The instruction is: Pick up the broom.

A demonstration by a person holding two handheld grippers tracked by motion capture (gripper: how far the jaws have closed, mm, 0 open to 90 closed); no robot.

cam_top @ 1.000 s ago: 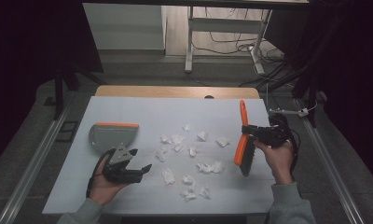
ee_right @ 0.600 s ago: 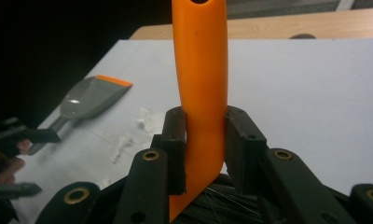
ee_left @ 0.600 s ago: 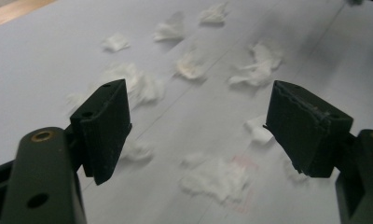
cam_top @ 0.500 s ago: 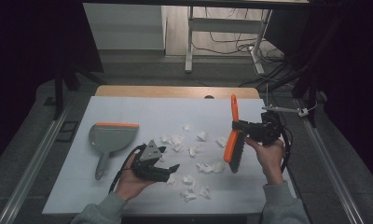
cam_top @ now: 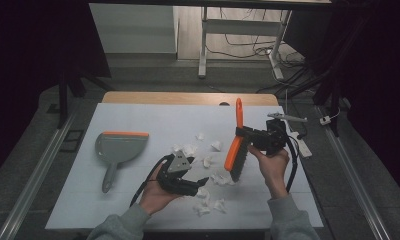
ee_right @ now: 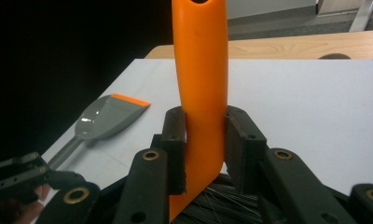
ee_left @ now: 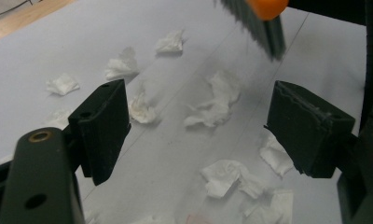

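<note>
Orange smooth plastic handle of a hand brush (ee_right: 201, 88) sits clamped between the black pads of the right gripper (ee_right: 203, 149), jaws closed tight on both flat sides; in the right gripper view the handle rises straight up the frame centre, w/ dark wiry bristles at the bottom edge. High view: same brush (cam_top: 235, 147) stands tilted right of centre, handle tip up, bristle end down just above the table, right gripper (cam_top: 248, 136) gripping it from the right side, the person's hand under it.

Left gripper (cam_top: 200, 181) sits lower centre of the high view, jaws spread wide, nothing between the pads. In the left gripper view the two matte black blocky pads stand far apart at left and right of frame, w/ crumpled white tissue scraps (ee_left: 212, 109) on the table beyond and between them; brush bristles hang in at the top edge, not touching the scraps as far as I can tell.

Scraps (cam_top: 208, 161) are scattered across the centre of the pale grey smooth table (cam_top: 153, 120), soft and wrinkled, approx a dozen, some just beside the left gripper tips.

Grey plastic dustpan w/ an orange lip (cam_top: 117, 149) lies flat at left of the high view, well apart from the scraps, handle toward the bottom.
</note>
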